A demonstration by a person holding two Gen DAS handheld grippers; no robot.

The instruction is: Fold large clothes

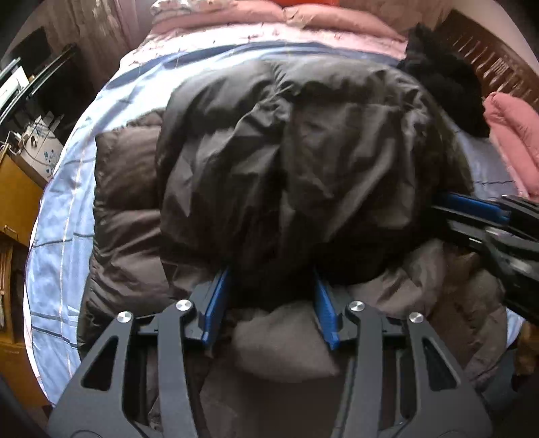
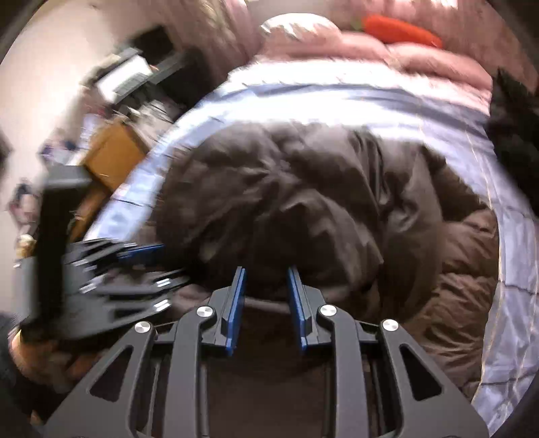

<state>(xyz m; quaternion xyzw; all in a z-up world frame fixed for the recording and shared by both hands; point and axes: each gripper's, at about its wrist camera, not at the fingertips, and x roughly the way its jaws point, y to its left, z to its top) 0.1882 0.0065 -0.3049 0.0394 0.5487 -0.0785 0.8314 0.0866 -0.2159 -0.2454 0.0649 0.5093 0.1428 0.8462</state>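
I see pink bedding (image 1: 279, 20) at the bed's head edge and a black fuzzy item (image 1: 444, 84) by its right edge. The brown puffer jacket (image 1: 296, 161) lies bunched mid-bed on the blue quilt (image 1: 64, 209). My left gripper (image 1: 273, 279) and right gripper (image 2: 266, 273) each bite a fold of it.

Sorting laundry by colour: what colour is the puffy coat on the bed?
Dark brown coat, clearest in the left wrist view.
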